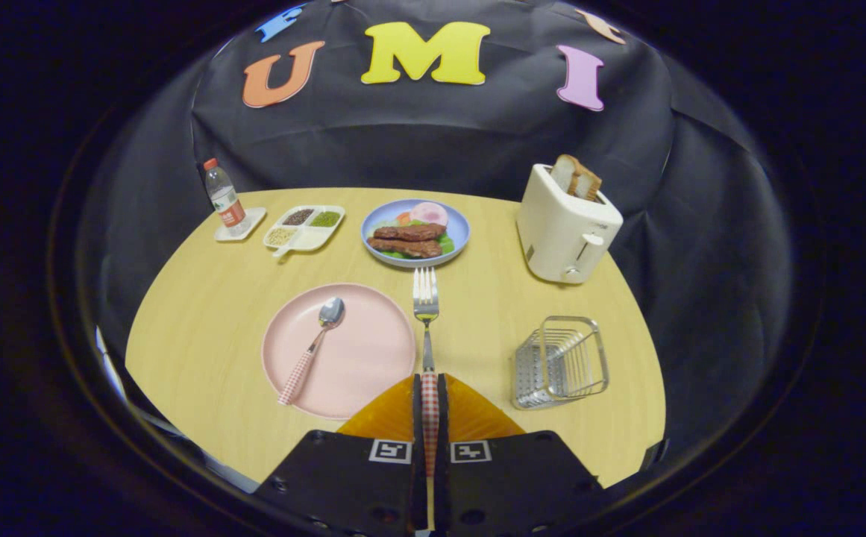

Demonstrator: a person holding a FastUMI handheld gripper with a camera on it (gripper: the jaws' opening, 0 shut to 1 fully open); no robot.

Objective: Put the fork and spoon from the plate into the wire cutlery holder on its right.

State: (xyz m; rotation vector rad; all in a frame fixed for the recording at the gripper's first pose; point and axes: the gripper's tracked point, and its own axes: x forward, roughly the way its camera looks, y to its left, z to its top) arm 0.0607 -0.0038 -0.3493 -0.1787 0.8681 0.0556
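Claw [430,388] fingers squeeze the fork's [426,313] checked handle, its shiny prongs sticking out past the round pink plate [362,358]. Spoon [313,347] lies on that plate. Wire cutlery holder [561,362] stands on the wooden table [209,321], right of the plate.

gripper [430,388] fingers clamped on fork [426,313] handle, tines forward; spoon [313,347] lies on pink plate [373,350]; wire cutlery holder [561,362] right, apart.
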